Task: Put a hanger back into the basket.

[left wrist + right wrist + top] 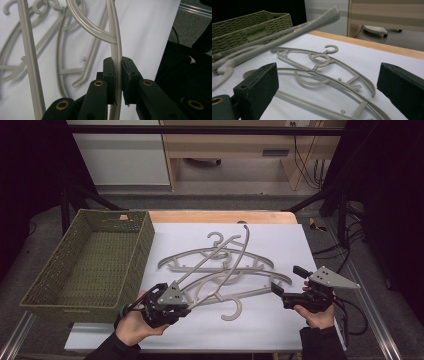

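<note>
1. The left gripper point(187, 306), near the surface's point(280, 320) front edge, has its jaws clamped on the thin arm of a grey hanger point(115, 37), which tilts up over the pile of hangers point(220, 265).
2. The hanger looks light, stiff and smooth; it may pivot in so narrow a grip.
3. The right gripper point(285, 281) rests low, jaws wide and empty.
4. The green basket point(90, 265) sits at far left.

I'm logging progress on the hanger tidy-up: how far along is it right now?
Nothing looks finished: the green woven basket holds no hangers. In hand: the left gripper is shut on a thin bar of one grey hanger, which sits tilted above the others. The right gripper is open and holds nothing. Left to do: the lifted hanger and the other hangers lying tangled on the white sheet.
</note>
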`<state>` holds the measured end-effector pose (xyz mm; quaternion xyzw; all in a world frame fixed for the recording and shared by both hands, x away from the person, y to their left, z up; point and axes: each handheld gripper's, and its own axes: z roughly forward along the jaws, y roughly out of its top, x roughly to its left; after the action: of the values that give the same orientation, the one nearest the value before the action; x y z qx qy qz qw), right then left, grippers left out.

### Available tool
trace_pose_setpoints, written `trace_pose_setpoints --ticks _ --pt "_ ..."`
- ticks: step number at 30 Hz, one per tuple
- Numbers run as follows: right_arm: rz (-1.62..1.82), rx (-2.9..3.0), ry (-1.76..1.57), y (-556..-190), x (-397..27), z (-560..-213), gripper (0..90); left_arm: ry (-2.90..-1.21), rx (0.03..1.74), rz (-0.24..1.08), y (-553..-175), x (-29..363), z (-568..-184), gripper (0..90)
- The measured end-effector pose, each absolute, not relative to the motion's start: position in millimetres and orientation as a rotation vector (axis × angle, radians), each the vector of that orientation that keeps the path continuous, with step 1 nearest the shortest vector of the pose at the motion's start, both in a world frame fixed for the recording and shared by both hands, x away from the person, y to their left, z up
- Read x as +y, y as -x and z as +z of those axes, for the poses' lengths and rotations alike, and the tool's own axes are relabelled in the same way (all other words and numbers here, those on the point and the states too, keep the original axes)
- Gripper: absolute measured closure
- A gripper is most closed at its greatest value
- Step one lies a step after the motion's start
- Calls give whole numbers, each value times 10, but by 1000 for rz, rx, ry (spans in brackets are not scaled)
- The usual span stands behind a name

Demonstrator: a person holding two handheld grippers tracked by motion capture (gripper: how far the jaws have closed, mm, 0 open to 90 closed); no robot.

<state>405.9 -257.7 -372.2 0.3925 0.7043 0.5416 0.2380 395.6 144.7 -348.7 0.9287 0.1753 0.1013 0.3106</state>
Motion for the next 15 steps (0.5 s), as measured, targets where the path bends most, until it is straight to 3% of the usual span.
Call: trace_pose_setpoints --ticks 15 --pt "1485 1926 -1072 -4057 -2581 -3720 39 -2422 482 320 -4181 1743 -2944 824"
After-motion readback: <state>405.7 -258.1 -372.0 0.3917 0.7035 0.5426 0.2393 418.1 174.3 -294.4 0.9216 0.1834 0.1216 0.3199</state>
